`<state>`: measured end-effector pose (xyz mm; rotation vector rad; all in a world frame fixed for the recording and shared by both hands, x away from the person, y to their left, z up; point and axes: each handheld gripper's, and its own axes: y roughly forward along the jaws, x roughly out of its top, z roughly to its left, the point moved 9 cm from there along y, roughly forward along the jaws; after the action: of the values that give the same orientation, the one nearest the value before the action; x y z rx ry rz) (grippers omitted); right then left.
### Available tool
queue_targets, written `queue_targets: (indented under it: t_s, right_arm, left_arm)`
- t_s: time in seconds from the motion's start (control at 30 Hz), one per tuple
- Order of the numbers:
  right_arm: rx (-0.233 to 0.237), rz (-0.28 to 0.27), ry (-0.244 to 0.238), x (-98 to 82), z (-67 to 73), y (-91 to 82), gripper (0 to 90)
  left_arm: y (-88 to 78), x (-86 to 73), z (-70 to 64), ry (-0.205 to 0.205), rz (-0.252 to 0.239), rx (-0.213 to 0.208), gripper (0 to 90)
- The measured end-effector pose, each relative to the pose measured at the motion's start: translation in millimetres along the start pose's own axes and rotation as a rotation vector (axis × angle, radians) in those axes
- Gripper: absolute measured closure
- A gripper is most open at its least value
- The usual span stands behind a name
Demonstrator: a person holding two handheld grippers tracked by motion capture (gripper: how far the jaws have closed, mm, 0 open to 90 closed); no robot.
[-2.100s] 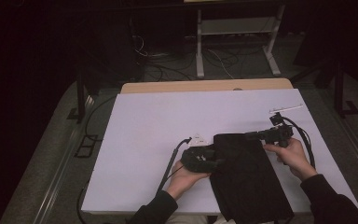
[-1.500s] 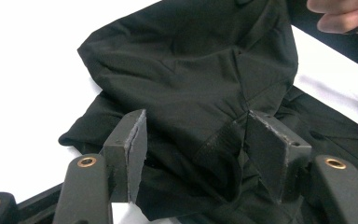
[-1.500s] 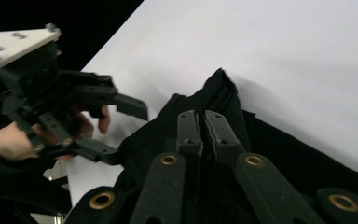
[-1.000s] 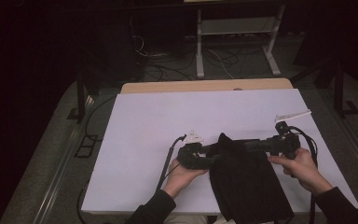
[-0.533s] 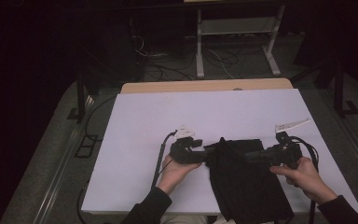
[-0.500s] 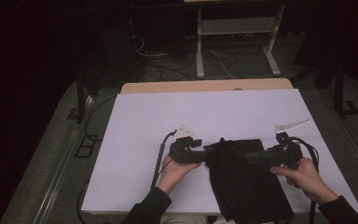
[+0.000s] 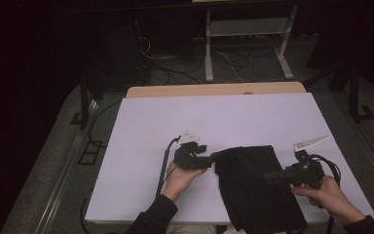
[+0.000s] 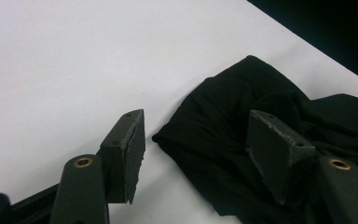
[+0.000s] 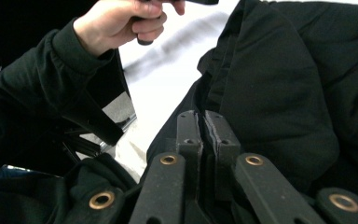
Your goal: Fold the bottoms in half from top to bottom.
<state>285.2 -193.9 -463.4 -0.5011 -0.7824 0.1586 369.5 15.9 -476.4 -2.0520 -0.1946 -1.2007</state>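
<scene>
Nearest the table's front edge: black cloth (image 7: 255, 190) spread flat on the white table cover (image 7: 224, 122), its lower end hanging over that near edge, its upper end bunched toward the middle of the table.

On the right, a hand (image 7: 328, 195) gripping the right gripper (image 7: 272, 178), lying low and pointing left across the cloth's right side. Seen along its own jaws in the right gripper view: right gripper (image 9: 203, 123) clenched tight, pads pressed together with only a thin seam between — whether a fold of cloth (image 9: 284, 93) is pinched in that seam cannot be told, though fabric lies directly beneath and all around.

A little farther in, on the left: left hand (image 7: 177, 178) carrying the left gripper (image 7: 214, 157), tips aimed right at the cloth's upper left corner. In the left gripper view, left gripper (image 8: 196, 140) released, jaws standing well apart — one pad over bare white cover, the other over the dark fabric, the rounded cloth edge (image 8: 223, 135) lying between them but not pressed by either pad. Cable trailing back from this tool over the cover.

Beyond the cloth, bare white cover up to a strip of wooden tabletop (image 7: 214, 90), then a dark floor with cables and a white metal stand (image 7: 246, 44).
</scene>
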Motion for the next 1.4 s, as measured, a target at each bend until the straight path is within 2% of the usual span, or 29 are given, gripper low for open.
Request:
queue_targets:
  t_s: [0.2, 0.67, 0.9, 1.13, 1.2, 1.3, 1.4]
  right_arm:
    - [0.002, 0.016, 0.006, -9.7, 1.4, -0.8, 83.6]
    - [0.002, 0.015, 0.024, -26.4, 5.4, -0.2, 83.5]
    - [-0.004, 0.058, 0.011, -37.0, 6.8, 2.0, 83.3]
    - [-0.015, 0.096, 0.025, -44.5, 0.5, 1.2, 82.4]
    - [-0.012, 0.11, 0.027, -46.6, -0.1, 2.3, 78.7]
    - [-0.018, 0.12, 0.014, -46.7, 0.3, 3.0, 60.6]
    - [-0.009, 0.095, 0.018, -41.4, 1.2, 0.2, 49.3]
  left_arm:
    - [-0.1, -0.5, 1.0, -0.002, 0.002, 0.001, 37.5]
    - [1.1, -2.5, 1.4, -0.009, 0.01, 0.0, 37.8]
    - [1.6, -3.7, 0.7, -0.008, 0.013, -0.002, 38.0]
    - [1.3, -3.7, 0.5, -0.008, 0.013, -0.002, 38.0]
    - [1.4, -3.9, 0.7, -0.008, 0.014, -0.002, 38.1]
    - [1.3, -3.9, 1.1, -0.006, 0.014, 0.0, 38.0]
    - [1.0, -3.3, 1.8, -0.013, 0.011, 0.001, 37.8]
